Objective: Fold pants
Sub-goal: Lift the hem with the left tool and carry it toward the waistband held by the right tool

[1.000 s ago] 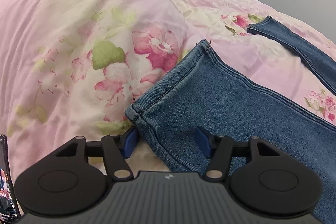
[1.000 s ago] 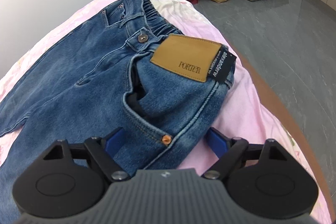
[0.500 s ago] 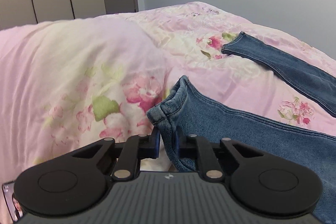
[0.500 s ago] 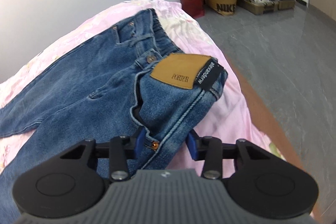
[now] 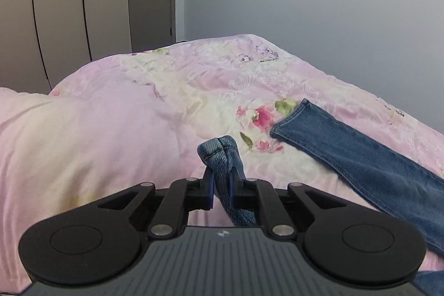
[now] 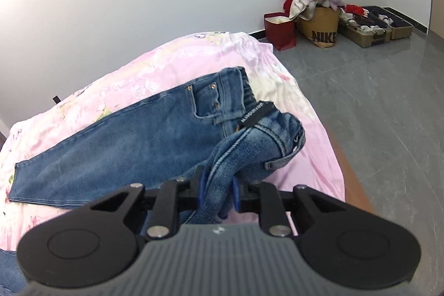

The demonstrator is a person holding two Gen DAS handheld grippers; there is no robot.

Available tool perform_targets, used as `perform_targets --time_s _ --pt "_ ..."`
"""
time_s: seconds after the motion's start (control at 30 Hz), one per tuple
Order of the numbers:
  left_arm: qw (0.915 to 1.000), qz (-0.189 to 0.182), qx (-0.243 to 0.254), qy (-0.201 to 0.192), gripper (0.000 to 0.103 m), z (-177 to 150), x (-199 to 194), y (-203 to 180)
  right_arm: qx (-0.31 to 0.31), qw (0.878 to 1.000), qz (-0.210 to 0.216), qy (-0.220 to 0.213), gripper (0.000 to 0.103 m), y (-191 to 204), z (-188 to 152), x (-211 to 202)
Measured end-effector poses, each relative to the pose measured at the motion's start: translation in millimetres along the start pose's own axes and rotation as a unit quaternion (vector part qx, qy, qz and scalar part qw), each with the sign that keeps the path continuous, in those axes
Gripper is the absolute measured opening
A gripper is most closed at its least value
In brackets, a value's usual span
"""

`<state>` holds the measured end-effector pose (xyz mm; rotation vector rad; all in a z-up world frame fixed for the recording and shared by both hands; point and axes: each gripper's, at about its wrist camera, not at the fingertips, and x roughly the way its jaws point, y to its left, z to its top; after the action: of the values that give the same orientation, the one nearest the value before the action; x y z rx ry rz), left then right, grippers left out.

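Denim jeans [image 6: 133, 146] lie on the pink floral bedspread [image 5: 111, 135], far leg flat, near half lifted off it. Left gripper [image 5: 221, 192]: fingers closed on the bunched hem [image 5: 220, 149] of the near leg. Right gripper [image 6: 217, 192]: fingers closed on the near waistband corner [image 6: 263, 135], beside the black label [image 6: 256, 115]. The far leg's hem [image 5: 291, 118] rests on the bedspread beyond the left gripper.

Step in hand, by my reading: lengthwise fold, near leg over far leg. Next move calls for both grippers to carry their edge across together, keeping the cloth taut, and land hem on hem, waistband on waistband.

Pose: both grippers held low and roughly level, pointing across the bedspread toward the far leg.
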<state>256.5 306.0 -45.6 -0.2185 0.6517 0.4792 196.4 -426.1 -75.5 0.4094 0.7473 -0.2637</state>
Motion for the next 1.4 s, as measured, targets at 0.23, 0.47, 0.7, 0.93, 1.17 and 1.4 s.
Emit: perform_targets --time_s 0.23,0.47,0.7,0.93,1.17,1.4 --pt "0.9955 0.049 0.071 0.037 0.011 14.3 65.1 -40.7 -0.037 0.999 -0.029 0.017 0.013 26.3 25.9 40.5" --pt "0.9742 0.097 0.198 0.048 0.011 -8.1 121.5 -90.3 -0.092 0.993 -0.058 0.04 0.013 49.4 36.5 98.6" --pt "0.9478 0.068 0.304 0.066 0.03 -30.2 154.9 -115.8 -0.161 0.983 -0.042 0.083 0.022 67.4 47.1 133.0" --pt "0.9212 -0.035 0.382 0.063 0.055 -6.9 135.0 -118.2 -0.273 0.955 0.023 0.112 0.067 86.2 78.3 113.6" --pt "0.7984 -0.114 0.588 0.066 0.055 -27.9 103.6 -150.8 -0.462 0.875 0.055 0.135 0.07 118.8 72.6 99.9" --pt "0.684 -0.121 0.714 0.091 0.055 -65.1 100.0 -169.9 -0.625 0.763 0.075 0.145 0.07 142.4 64.9 97.1"
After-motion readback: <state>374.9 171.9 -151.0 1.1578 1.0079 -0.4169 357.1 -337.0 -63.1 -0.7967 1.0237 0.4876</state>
